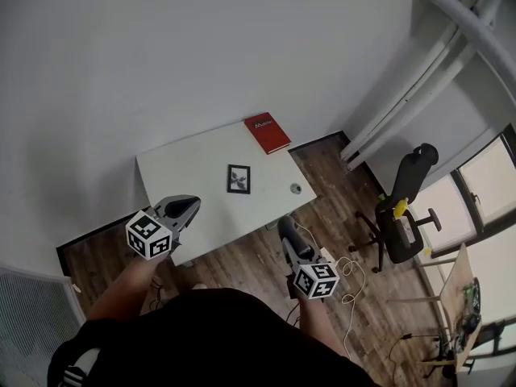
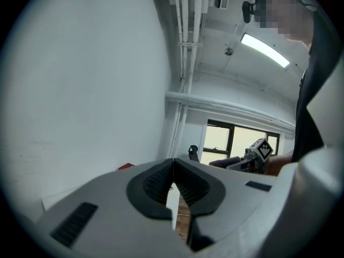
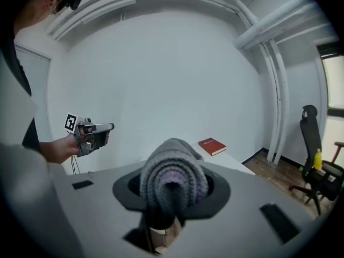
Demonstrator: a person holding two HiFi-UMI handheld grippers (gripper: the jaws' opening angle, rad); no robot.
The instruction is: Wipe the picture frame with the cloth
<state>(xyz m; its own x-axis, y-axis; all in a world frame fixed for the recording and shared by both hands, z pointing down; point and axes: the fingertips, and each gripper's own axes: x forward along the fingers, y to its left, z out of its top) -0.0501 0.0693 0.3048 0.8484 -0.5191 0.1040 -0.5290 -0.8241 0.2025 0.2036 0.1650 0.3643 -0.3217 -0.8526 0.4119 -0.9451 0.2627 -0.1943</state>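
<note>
The picture frame (image 1: 239, 179) is small and dark-edged, with a pale mat around a dark plant-like shape. It lies flat near the middle of the white desk (image 1: 181, 174), apart from both grippers. The cloth (image 3: 173, 177) is a grey ribbed knit with a purplish tinge, folded into a thick roll and clamped in the fingers of the right gripper (image 3: 173, 190), its rounded end sticking out towards the desk. The left gripper (image 2: 173, 171) has its fingers clenched together on nothing. A red book (image 1: 267, 133) lies at the desk's far corner and a small round object (image 1: 295, 189) sits near the right edge; what it is cannot be made out. The desk stands against a bare white wall (image 1: 201, 47) on a wooden floor (image 1: 250, 256), with a black chair (image 1: 407, 208) and white pipes (image 1: 419, 79) to the right. The cloth covers most of the right fingers.
</note>
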